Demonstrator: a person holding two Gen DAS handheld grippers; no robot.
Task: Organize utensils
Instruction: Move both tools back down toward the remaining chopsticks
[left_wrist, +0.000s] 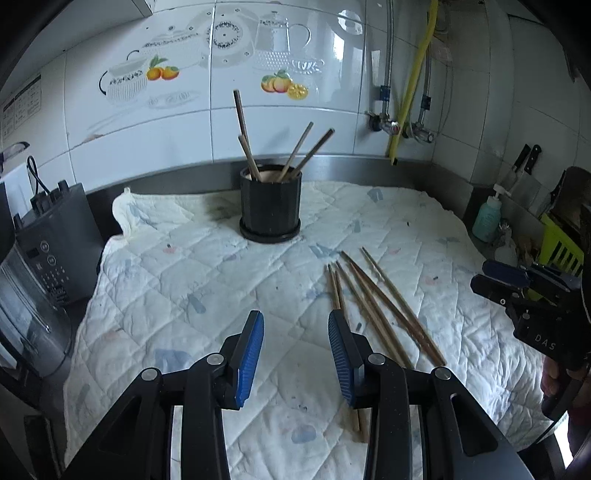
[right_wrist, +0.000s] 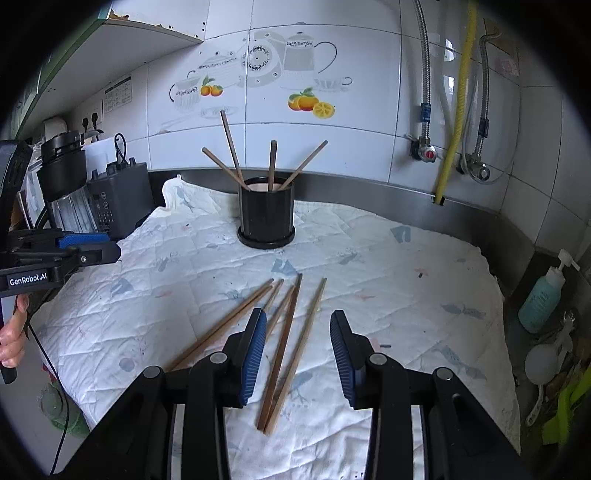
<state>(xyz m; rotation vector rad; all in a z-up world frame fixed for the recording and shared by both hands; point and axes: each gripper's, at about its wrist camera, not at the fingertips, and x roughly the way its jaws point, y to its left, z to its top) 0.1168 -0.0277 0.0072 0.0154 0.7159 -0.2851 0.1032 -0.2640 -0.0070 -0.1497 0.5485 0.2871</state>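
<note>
OCCLUSION: lower ends of four chopsticks (right_wrist: 271, 166) hidden inside black holder (right_wrist: 266, 214) | loose chopsticks (right_wrist: 280, 350) partly covered by right gripper (right_wrist: 298, 354) finger at 7 o'clock | CUT OFF: hand (right_wrist: 11, 332) at frame edge, 9 o'clock | ILLEGIBLE: wall chart (right_wrist: 118, 94) text too small.

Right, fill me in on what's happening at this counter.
A person holds a gripper in each hand and is sorting chopsticks. Four already stand in the black holder at the back of the quilted cloth. Several loose chopsticks lie on the cloth in front. The right gripper hovers open above two of them, gripping nothing. The left gripper is also open and empty, just left of the pile.
</note>
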